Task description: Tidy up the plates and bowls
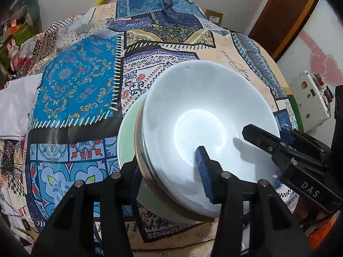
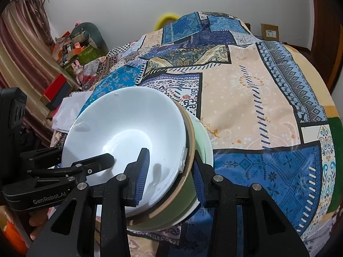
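Observation:
A white bowl [image 1: 193, 115] sits nested in a stack over a green bowl [image 1: 128, 128] on the patchwork cloth. My left gripper [image 1: 169, 171] is shut on the stack's near rim, one pad inside the white bowl, one outside. My right gripper [image 2: 171, 175] is shut on the opposite rim of the same stack [image 2: 128, 128], one pad inside the white bowl, the other against the green bowl [image 2: 203, 141]. In the left wrist view the right gripper [image 1: 278, 147] comes in from the right. In the right wrist view the left gripper [image 2: 70, 169] comes in from the left. The stack looks tilted.
The patchwork cloth [image 1: 81, 85] covers a round table [image 2: 257, 90]. A white folded cloth [image 1: 15, 107] lies at the left edge. Boxes and clutter [image 2: 70, 49] stand beyond the table's left. A white case [image 1: 310, 98] stands at the right.

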### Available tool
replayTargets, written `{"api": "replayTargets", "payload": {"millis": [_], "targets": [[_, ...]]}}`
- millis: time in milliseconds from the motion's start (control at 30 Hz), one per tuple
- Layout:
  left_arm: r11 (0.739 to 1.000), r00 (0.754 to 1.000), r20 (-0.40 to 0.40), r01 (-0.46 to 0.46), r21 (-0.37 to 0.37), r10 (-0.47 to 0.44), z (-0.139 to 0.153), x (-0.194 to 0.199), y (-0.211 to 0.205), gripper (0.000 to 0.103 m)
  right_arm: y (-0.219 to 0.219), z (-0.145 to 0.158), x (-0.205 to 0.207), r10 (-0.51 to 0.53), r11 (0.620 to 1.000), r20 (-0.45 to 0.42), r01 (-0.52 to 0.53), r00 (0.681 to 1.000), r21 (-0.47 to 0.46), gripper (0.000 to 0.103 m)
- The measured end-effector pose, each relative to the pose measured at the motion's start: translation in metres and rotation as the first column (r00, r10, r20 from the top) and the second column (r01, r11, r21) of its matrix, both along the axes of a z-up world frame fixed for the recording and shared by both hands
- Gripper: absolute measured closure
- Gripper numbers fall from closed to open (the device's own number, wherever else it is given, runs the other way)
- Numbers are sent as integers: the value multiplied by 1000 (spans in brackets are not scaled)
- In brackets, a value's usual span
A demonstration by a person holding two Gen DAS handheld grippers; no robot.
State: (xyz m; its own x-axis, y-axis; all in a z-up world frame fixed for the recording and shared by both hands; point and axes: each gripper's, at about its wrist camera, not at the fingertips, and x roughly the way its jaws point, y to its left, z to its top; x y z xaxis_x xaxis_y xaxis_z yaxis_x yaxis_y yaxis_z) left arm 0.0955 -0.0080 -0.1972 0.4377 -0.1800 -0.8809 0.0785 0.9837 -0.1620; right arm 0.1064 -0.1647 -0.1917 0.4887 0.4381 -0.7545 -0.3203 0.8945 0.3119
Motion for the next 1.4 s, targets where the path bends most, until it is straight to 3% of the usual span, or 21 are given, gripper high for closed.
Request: {"api": "replayTargets", "payload": {"millis": [467,600,767,967,1267,1400], "targets": [[1000,1000,26,-12,10,12,7,-7,5,53,-8,0,0,-7,999,4,7,1000,38,62],[1000,997,73,-27,0,27,27,-16,11,53,-14,14,-6,-14,999,43,12,999,48,60],[999,982,188,-32,-2,32,66,-33,10,50,-18,43,-21,-12,999,127,5,992,49,60],[1000,937,349,-25,-13,28,121,-62,7,45,-20,90,-48,4,997,270,-23,963,70,60],[999,837,547,-12,-31,27,185,-115,2,37,-23,149,-94,10,993,463,-63,887,99,58],[999,796,605,-14,-31,30,203,-134,0,32,-25,167,-114,2,992,541,-68,841,102,48]]}}
